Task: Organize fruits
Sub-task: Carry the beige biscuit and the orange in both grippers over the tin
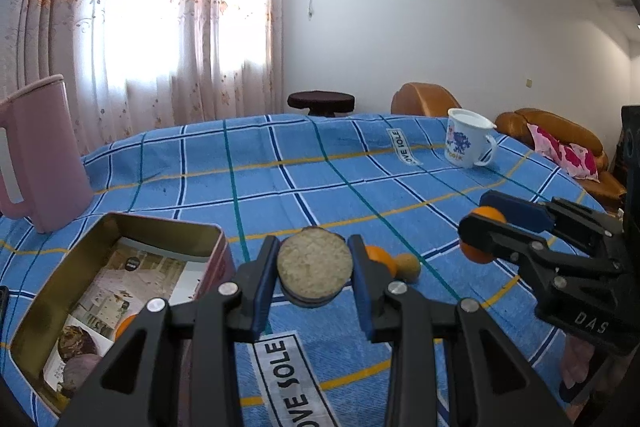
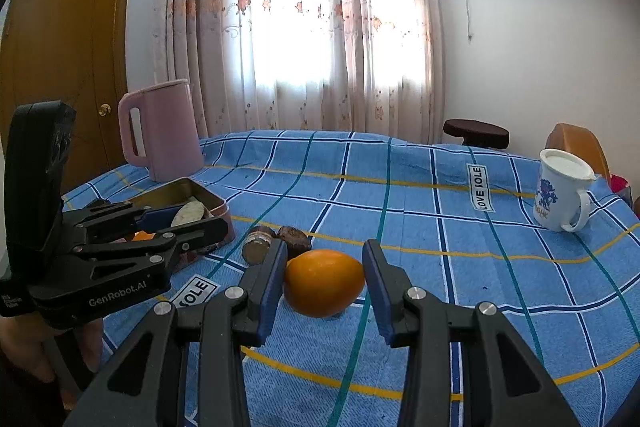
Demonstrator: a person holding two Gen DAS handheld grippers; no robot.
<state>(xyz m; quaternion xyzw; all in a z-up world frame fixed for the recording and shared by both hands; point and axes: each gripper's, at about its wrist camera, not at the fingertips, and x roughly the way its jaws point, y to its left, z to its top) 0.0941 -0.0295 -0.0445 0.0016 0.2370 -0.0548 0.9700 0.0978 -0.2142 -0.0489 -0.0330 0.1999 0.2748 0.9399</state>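
Observation:
My left gripper (image 1: 315, 269) is shut on a halved passion fruit (image 1: 315, 265), pale cut face toward the camera, held above the cloth beside an open tin box (image 1: 120, 227). The box holds an orange fruit (image 1: 126, 325) and a printed leaflet. My right gripper (image 2: 325, 279) is shut on an orange (image 2: 324, 283), just above the cloth; it also shows in the left wrist view (image 1: 486, 237). Another orange (image 1: 380, 259) and a small tan fruit (image 1: 408, 265) lie behind my left fingers. Two dark passion fruit pieces (image 2: 276, 241) lie beside the box (image 2: 200, 199).
A pink kettle (image 1: 40, 163) (image 2: 160, 131) stands at the table's far left. A white printed mug (image 1: 468, 143) (image 2: 560, 191) stands far right. A blue checked cloth (image 2: 400, 195) covers the table. A dark stool (image 1: 320, 102) and a brown sofa (image 1: 560, 135) stand beyond.

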